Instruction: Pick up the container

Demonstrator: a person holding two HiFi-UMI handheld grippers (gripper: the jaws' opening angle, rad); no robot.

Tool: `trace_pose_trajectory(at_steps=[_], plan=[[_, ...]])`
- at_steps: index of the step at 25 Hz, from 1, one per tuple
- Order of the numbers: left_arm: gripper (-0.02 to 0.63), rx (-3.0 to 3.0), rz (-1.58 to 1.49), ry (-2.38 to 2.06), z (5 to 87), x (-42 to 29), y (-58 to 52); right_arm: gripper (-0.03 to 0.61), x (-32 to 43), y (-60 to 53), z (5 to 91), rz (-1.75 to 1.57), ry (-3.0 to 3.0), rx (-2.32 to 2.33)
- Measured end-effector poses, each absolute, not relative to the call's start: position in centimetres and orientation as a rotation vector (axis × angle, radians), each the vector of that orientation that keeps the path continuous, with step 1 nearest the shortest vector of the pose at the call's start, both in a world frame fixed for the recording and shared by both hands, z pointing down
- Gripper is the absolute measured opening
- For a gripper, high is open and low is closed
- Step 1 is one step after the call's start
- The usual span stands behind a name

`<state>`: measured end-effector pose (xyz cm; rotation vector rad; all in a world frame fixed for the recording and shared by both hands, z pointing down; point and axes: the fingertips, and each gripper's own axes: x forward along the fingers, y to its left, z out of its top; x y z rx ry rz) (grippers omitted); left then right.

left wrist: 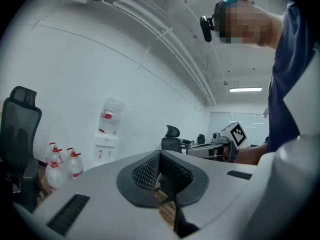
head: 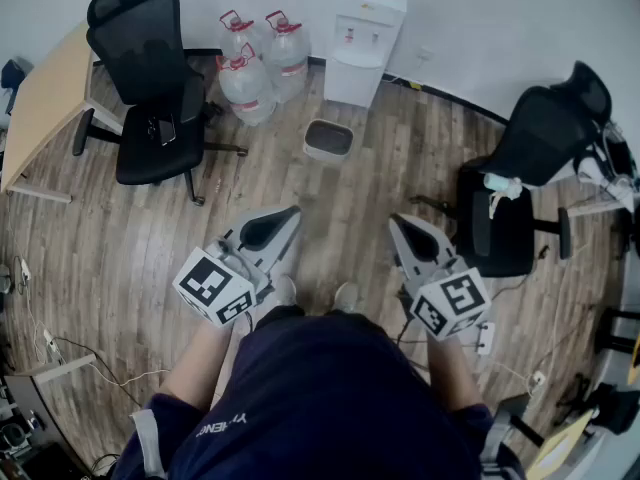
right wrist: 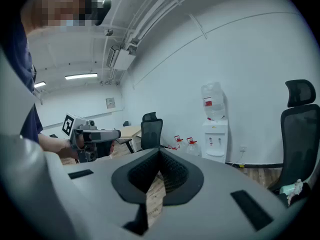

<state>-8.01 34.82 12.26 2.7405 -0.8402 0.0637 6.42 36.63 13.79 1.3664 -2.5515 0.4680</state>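
A small grey bin-like container (head: 328, 140) stands on the wood floor in front of the white water dispenser (head: 364, 38). Three large clear water jugs (head: 256, 60) with red caps stand to its left. I hold both grippers at waist height, well short of the container. My left gripper (head: 292, 212) is shut and holds nothing, as its own view (left wrist: 160, 155) shows. My right gripper (head: 395, 222) is likewise shut and empty (right wrist: 159, 155). The grey container is hidden behind the jaws in both gripper views.
A black office chair (head: 150, 88) and a wooden desk (head: 40, 103) stand at the left. Another black chair (head: 520, 193) stands at the right with cables on the floor near it. The white wall runs behind the dispenser (left wrist: 107, 134) (right wrist: 215, 129).
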Motion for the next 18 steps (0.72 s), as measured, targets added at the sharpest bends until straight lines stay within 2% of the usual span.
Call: trace_pose_trajectory(at_steps=[12, 18], plan=[[0.020, 2.712, 0.081, -0.889, 13.3, -6.0, 35.9, 0.017, 8.1, 37.2, 14.3, 0.501, -2.592, 1.324], [0.020, 2.716, 0.099, -0.914, 13.7, -3.4, 37.4, 0.017, 11.2, 38.8, 15.1, 0.522, -2.604, 1.298]])
